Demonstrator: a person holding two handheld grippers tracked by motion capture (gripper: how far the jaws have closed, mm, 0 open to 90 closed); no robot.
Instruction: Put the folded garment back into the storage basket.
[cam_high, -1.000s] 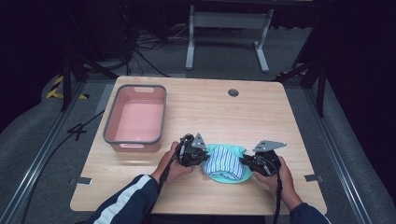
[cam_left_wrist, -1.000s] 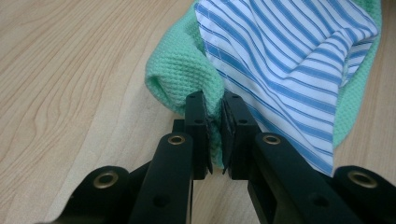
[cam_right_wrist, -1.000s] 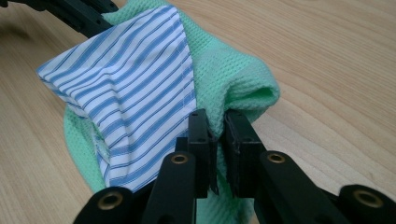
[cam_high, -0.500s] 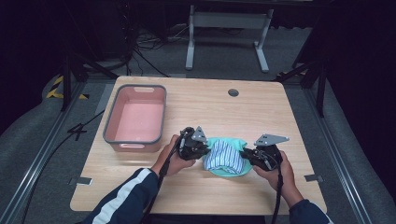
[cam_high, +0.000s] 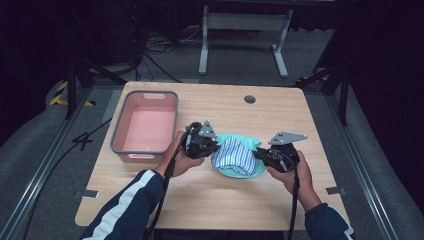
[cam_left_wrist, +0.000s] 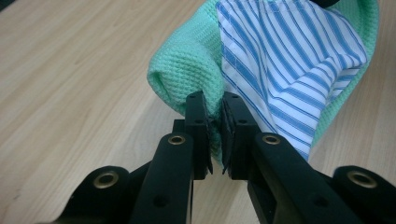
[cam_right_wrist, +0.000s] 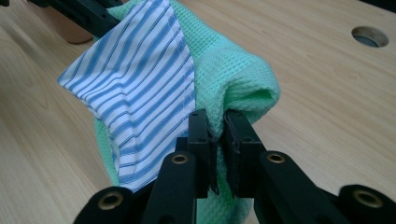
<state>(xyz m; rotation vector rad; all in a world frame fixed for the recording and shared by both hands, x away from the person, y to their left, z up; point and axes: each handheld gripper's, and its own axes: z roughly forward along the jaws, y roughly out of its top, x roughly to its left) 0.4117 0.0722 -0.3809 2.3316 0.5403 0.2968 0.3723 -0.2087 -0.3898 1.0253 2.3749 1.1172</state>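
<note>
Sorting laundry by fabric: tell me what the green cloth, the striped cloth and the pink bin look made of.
Green cloth: soft waffle-weave textile, matte; its grid texture shows.
Striped cloth: thin, smooth woven fabric, probably shirt cotton; crisp blue-white stripes.
Pink bin: likely moulded plastic; smooth walls, grey rim.

Looks like a lab recording bay. Wooden table (cam_high: 210, 195) on dark carpet, metal floor rails (cam_high: 37, 187), loose cables (cam_high: 150, 55), stand frame (cam_high: 240, 30) behind.

Cloth bundle (cam_high: 238, 156) hangs between both grippers, tub (cam_high: 146, 128) to its left
</note>
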